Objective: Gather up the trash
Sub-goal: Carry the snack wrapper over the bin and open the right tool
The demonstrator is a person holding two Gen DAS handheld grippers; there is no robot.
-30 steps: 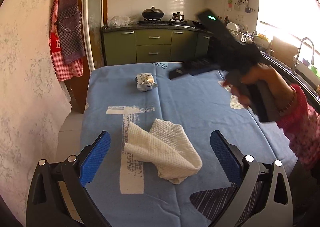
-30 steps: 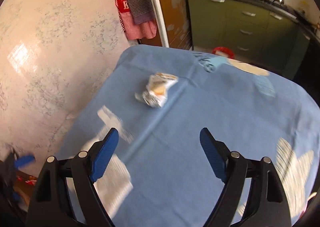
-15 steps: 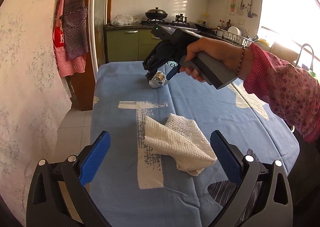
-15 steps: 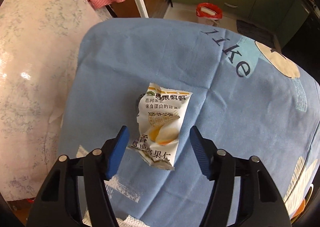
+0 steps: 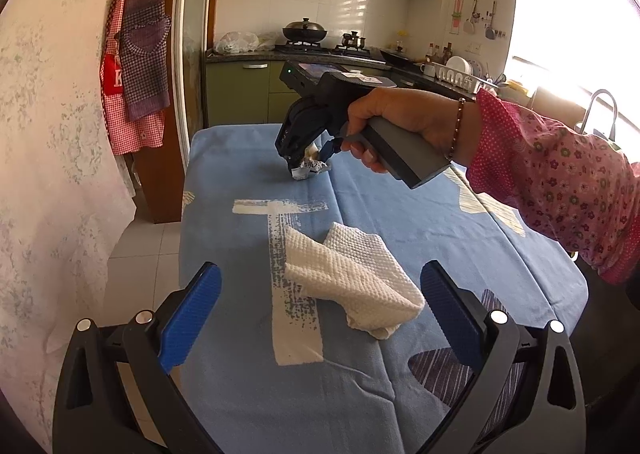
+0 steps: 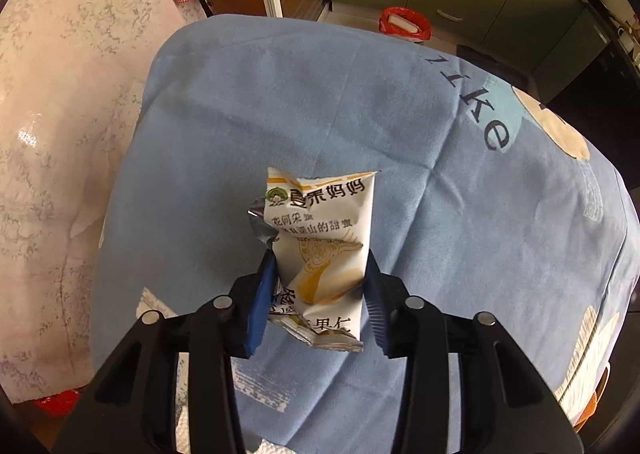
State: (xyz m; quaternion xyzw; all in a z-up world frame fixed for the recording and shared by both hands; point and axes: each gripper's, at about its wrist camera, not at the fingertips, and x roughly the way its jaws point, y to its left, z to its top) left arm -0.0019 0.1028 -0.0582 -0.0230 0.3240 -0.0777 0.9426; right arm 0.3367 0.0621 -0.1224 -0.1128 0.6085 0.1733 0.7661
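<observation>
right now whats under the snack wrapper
Only the blue tablecloth shows around and beneath the snack wrapper, which the right gripper, jaws just closing, pinches. The cloth directly behind it is hidden.

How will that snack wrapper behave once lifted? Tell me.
The snack wrapper looks torn open and creased, so probably empty, light and floppy. Its glossy foil could slip, though the right gripper, just closing, pinches it. Nothing fragile shows.

Swung right gripper (image 6: 320, 286) down over snack wrapper (image 6: 320, 246) at table's far end; jaws just closing, pads now pinching its sides.
</observation>
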